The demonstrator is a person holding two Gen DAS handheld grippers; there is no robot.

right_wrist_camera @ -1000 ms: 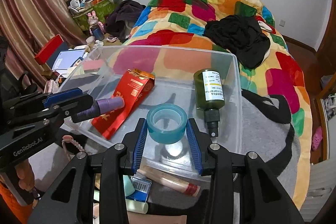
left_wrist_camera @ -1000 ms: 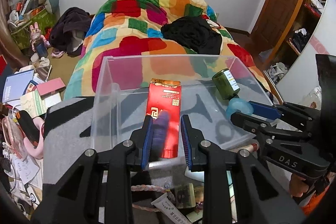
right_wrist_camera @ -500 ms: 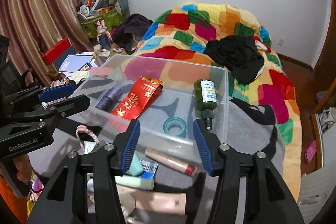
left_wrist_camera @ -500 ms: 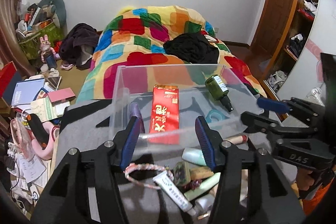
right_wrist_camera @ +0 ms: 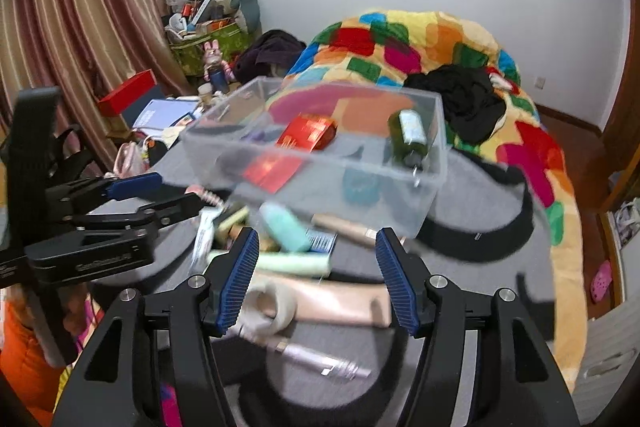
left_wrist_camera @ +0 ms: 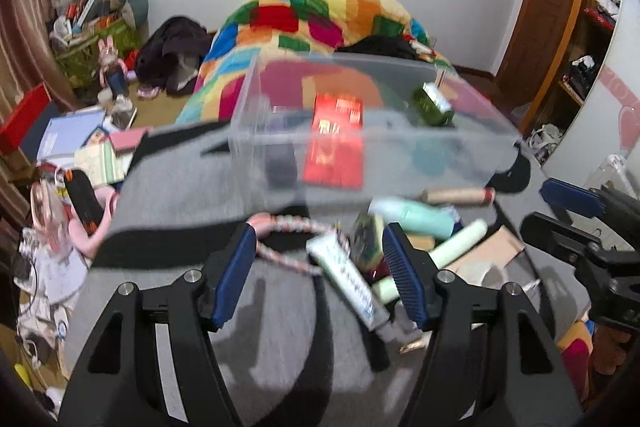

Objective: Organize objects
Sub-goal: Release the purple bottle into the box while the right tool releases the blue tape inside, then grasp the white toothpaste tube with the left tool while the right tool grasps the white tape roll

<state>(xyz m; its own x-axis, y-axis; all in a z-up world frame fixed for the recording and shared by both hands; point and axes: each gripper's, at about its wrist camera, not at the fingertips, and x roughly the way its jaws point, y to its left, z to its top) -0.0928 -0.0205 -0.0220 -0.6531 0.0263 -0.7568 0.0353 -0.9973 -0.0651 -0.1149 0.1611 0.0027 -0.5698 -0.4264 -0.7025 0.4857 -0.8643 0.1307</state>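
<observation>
Your left hand-held gripper (left_wrist_camera: 320,267): jaws wide, just been opening, gripping nothing, over white tube (left_wrist_camera: 348,283) and braided cord (left_wrist_camera: 288,227). Your right hand-held gripper (right_wrist_camera: 316,275): jaws apart, just been opening, empty, above beige tube (right_wrist_camera: 340,303). Clear bin (right_wrist_camera: 320,163) beyond clutter holds red packet (right_wrist_camera: 308,135), green bottle (right_wrist_camera: 408,139), teal tape roll (right_wrist_camera: 360,187).

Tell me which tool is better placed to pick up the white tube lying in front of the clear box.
Left, probably. The left tool is open, its jaws having just widened, and the white tube lies between its fingers. The right tool is also open, but frames a beige tube instead.
</observation>
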